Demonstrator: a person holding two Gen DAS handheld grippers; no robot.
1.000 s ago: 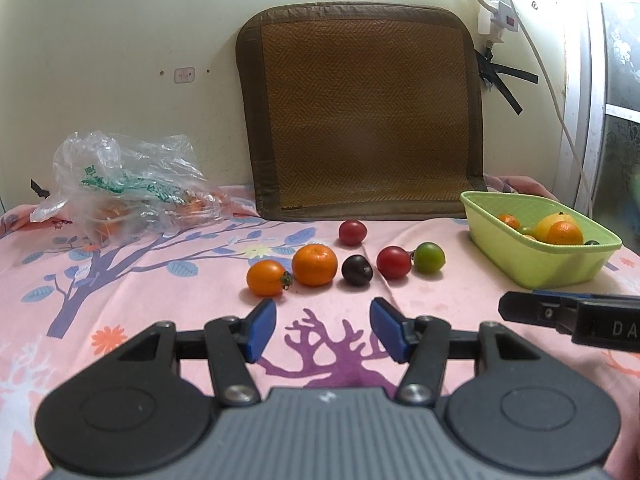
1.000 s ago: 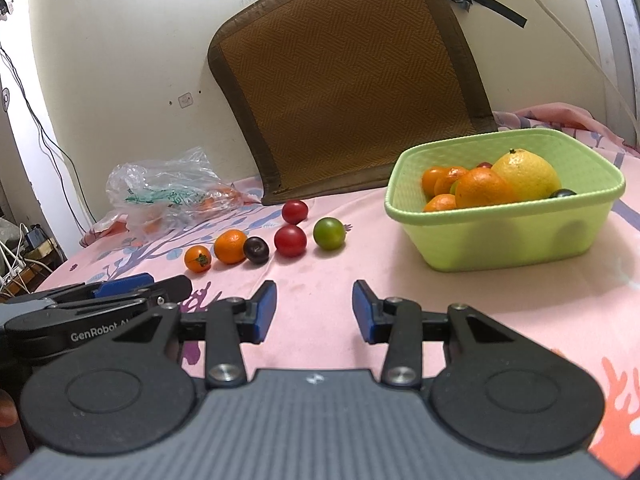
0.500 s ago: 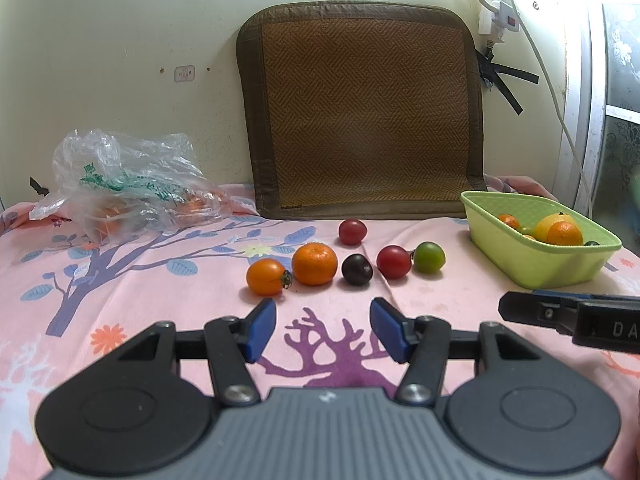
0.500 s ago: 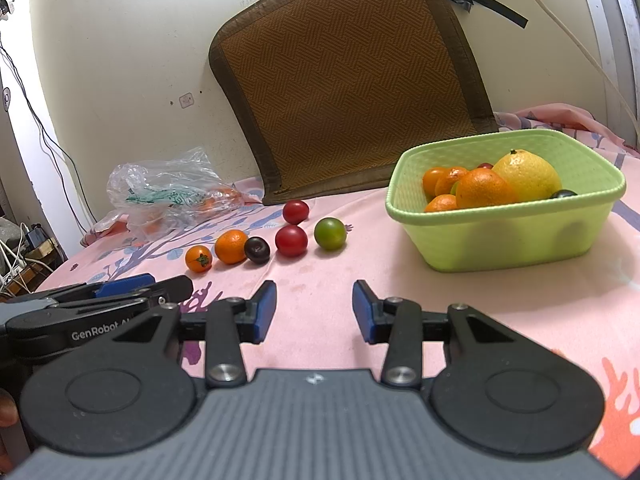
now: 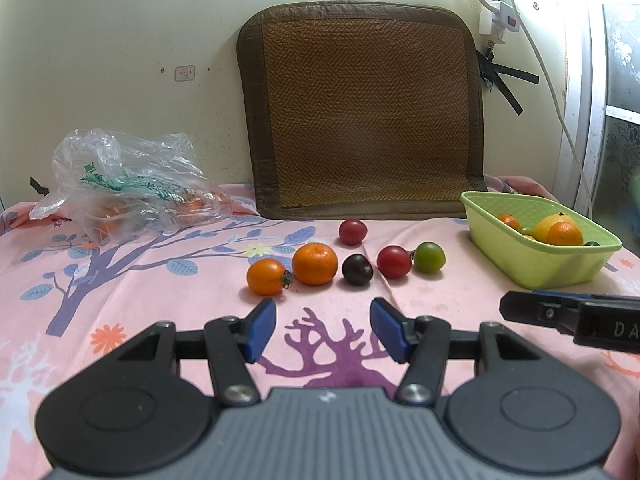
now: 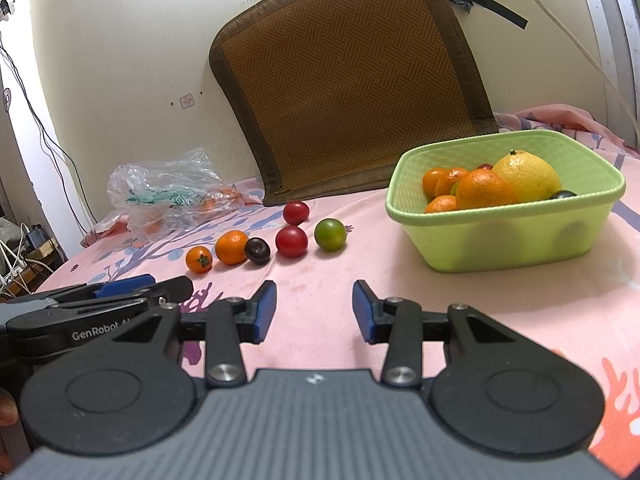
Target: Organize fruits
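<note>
Nothing has shifted over the last second: both wrist views match the earlier ones almost exactly, so the work is paused rather than under way. The left gripper (image 5: 323, 330) hangs low over the pink cloth (image 5: 120, 292) with its jaws spread and nothing between them, and the right gripper (image 6: 314, 312) is likewise released and empty, hovering just in front of the green basket (image 6: 520, 244).

Six loose fruits lie in a cluster on the cloth between the grippers and the brown mat (image 5: 360, 112): an orange tomato (image 5: 266, 277), a tangerine (image 5: 315, 263), a dark plum-coloured fruit (image 5: 357, 269), a red tomato (image 5: 394, 261), a green one (image 5: 429, 257) and another red one (image 5: 352, 231) behind them. The basket already holds several oranges and a yellow citrus (so some sorting looks done). A crumpled plastic bag (image 5: 124, 188) sits well off to the left.

Since neither gripper has committed to a fruit, the next pick is probably one of the six, then a carry to the basket.
</note>
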